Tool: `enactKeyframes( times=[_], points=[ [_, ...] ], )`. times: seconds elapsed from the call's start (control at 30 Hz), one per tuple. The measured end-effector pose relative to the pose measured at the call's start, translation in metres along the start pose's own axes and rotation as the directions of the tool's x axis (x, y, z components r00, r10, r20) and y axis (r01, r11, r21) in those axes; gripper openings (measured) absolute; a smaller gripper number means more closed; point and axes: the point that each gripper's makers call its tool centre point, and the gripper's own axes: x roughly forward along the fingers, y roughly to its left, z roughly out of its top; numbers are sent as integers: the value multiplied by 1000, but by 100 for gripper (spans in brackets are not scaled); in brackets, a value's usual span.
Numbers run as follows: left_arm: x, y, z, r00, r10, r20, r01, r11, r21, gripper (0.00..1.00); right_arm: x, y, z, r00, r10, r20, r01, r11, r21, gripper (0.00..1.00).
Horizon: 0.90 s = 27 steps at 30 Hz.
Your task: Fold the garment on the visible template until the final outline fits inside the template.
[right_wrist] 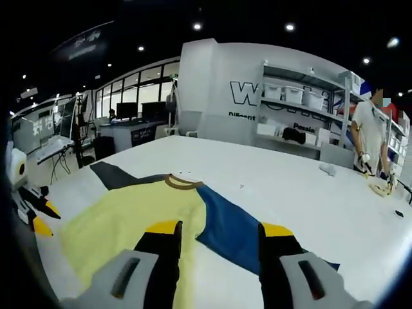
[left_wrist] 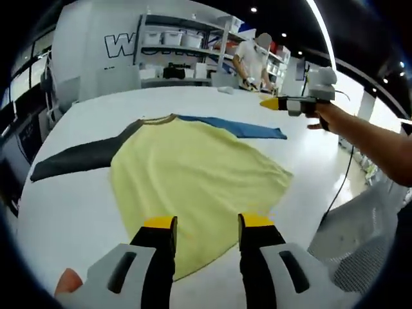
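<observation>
While the garment [left_wrist: 193,187] lay flat on the smooth white table [left_wrist: 129,100], its soft yellow body, dark sleeve [left_wrist: 77,158] and blue sleeve [left_wrist: 235,127] spread wide, with a brownish, perhaps ribbed, collar [right_wrist: 182,181]. Above its hem, the left gripper [left_wrist: 206,225] was released and grasped nothing; over the blue sleeve, the right gripper [right_wrist: 219,232] likewise hung parted.

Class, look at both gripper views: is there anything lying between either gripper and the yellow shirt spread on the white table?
Nothing visible does. The left gripper hangs open right over the hem of the yellow shirt, and the right gripper is open above its blue sleeve. The table around the shirt shows only bare white surface.
</observation>
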Motion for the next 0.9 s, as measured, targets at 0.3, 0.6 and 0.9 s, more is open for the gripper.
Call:
enactKeyframes(
  times=[0.3,0.6,0.9],
  points=[
    [-23,15,19,989,37,142,-29,998,-54,33,-15,-31,-18,997,-78,-19,79,996,52,48],
    [-32,28,13,982,58,178,-38,993,-115,33,-29,-67,-36,984,-173,-37,176,978,109,47],
    [-29,22,16,981,38,190,-19,995,-101,32,-35,-114,-63,958,-275,-84,286,941,181,45]
  ],
)
